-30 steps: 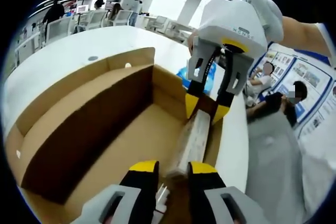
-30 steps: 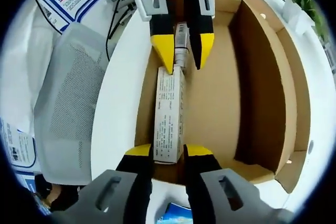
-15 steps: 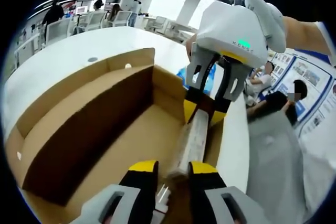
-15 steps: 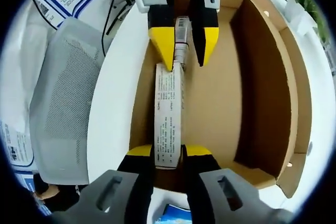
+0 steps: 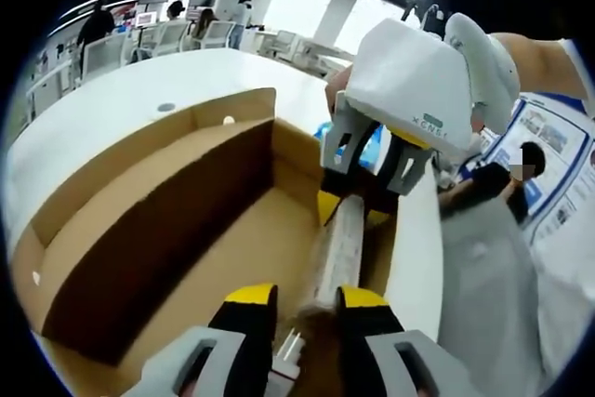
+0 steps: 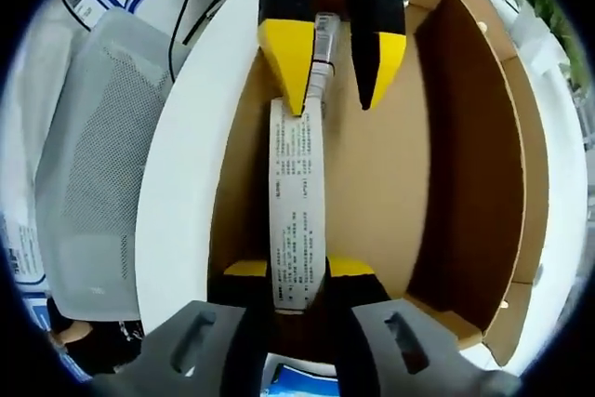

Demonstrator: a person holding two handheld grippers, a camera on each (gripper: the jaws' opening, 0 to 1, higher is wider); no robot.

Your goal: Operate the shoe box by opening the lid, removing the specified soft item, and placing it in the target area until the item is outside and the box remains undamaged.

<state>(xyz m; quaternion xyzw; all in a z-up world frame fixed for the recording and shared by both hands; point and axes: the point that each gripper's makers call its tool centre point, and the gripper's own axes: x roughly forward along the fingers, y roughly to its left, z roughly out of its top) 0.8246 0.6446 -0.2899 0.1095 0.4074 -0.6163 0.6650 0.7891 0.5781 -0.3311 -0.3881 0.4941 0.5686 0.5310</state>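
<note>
Nearest me in the right gripper view, my right gripper (image 6: 297,271) is clamped narrow on one end of the long printed pack (image 6: 297,211), the soft item I'm after. At its far end my left gripper (image 6: 331,53) stands with its jaws apart, straddling the pack's tail rather than pinching it, as far as I can tell. The left gripper view agrees: the left gripper (image 5: 296,297) has a gap between its yellow tips with the pack (image 5: 337,244) running away from it.

Over the last second the pack has come to look longer and closer in the right view, and the right gripper sits lower on it in the left view. I read that as the lift getting under way, though the pack is not yet outside.

Beyond, the shoe box (image 5: 139,220) lies open on the white counter (image 5: 102,90), its cardboard walls looking sound.
</note>
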